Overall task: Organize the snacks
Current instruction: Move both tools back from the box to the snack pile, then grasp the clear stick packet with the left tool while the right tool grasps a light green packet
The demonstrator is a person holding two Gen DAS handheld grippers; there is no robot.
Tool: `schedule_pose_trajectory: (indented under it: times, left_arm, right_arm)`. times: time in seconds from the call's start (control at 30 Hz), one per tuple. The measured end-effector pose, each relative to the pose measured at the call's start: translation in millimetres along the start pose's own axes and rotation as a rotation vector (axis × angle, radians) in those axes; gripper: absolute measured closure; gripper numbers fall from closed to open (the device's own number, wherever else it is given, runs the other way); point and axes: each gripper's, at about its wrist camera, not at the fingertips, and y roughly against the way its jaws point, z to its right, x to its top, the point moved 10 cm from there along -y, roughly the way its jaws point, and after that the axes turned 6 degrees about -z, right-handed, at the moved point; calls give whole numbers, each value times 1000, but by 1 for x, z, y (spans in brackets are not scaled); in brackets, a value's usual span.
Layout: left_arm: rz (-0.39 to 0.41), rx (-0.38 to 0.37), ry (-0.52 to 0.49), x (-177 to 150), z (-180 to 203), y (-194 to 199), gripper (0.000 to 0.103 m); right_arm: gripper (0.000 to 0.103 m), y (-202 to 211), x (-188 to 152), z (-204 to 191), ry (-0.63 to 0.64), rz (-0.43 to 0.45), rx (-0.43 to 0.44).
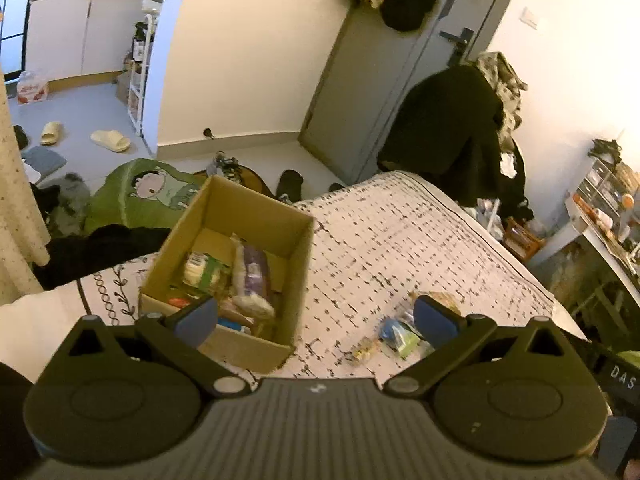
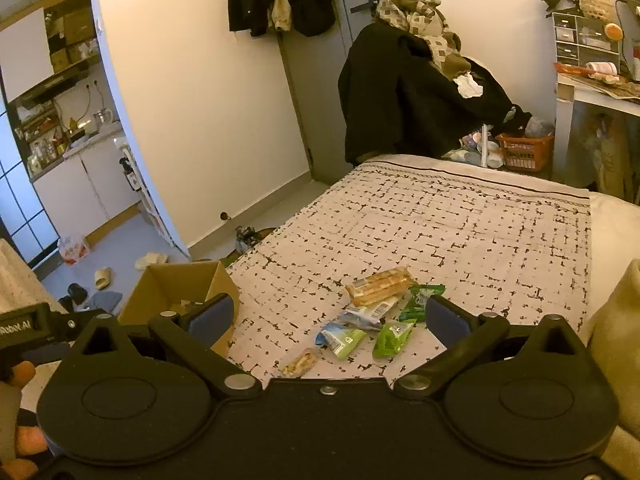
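Both claws hover above the bed (image 2: 460,216), which is covered in a white blanket with a black cross-hatch pattern. The left claw (image 1: 316,320) is spread wide and empty, over the open brown cardboard box (image 1: 256,216) at the bed's left edge; the box already holds several wrapped snacks (image 1: 244,276). The right claw (image 2: 328,316) is also spread wide and empty, above a loose cluster of snack packets (image 2: 376,312) lying near the bed's near edge: a tan biscuit pack (image 2: 380,286), green wrappers, blue-and-green pouches.

Patterned bed (image 2: 460,232) with cardboard box (image 1: 256,216) and loose snack packets (image 2: 372,312) beside it.
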Motion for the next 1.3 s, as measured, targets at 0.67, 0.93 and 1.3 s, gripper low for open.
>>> schedule_pose_trajectory:
  times: [0.67,0.93,1.3]
  left_arm:
    - [-51,4,2,-30,35,-38,0]
    - [-44,-15,-25,-39,53,-60,1]
    - [-83,-41,-6,-50,74,-109,5]
  right_arm:
    - [0,-44,8,41,-2,-155,24]
    - [1,-65,3,59,-64,-175,39]
    - [27,-106,-13,77,-141,-278,46]
